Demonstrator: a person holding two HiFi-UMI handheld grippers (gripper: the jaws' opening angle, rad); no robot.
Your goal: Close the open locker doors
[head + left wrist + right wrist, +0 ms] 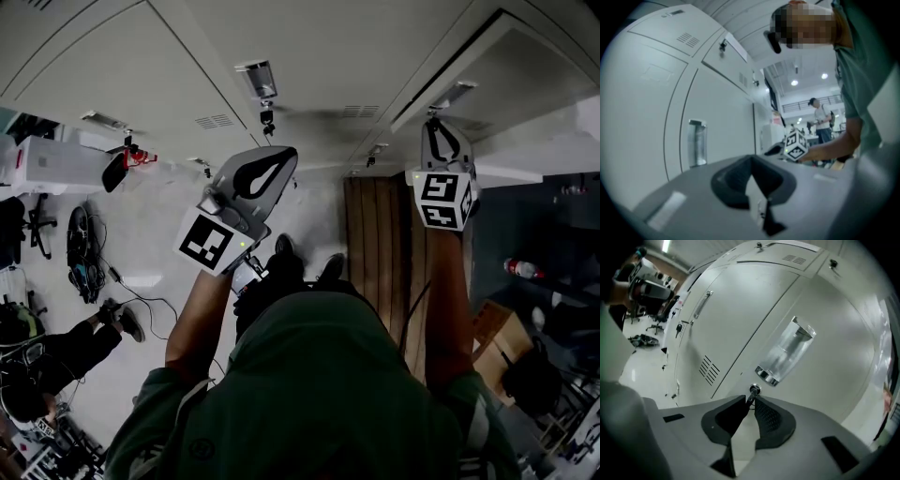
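Locker bank: white, smooth metal fronts split by thin dark seams, filling the wall ahead of both grippers. Locker door, the task item: directly in front of the right gripper. It carries a clear pocket at mid-panel and a round lock just below the pocket. The neighbouring front has slotted vents. In the head view a dark gap runs along one edge of this door, and whether it sits fully flush cannot be told. Key: seated in the lock, shaft projecting toward the camera. Right gripper, state: fingers clamped on the key shaft, one pad on each side. Left gripper: held up beside the bank, pointing along the fronts, fingers together at the tips with nothing between them; the right gripper's marker cube shows beyond it. Holder: person in a green hood, both arms up. Floor: pale, glossy, with a cable trailing across it. On the left side of the head view: an office chair and a person's legs in dark trousers. On the right side: a wooden panel, a cardboard box and a bottle. Far end of the room, left gripper view: lit ceiling lights and a standing person.
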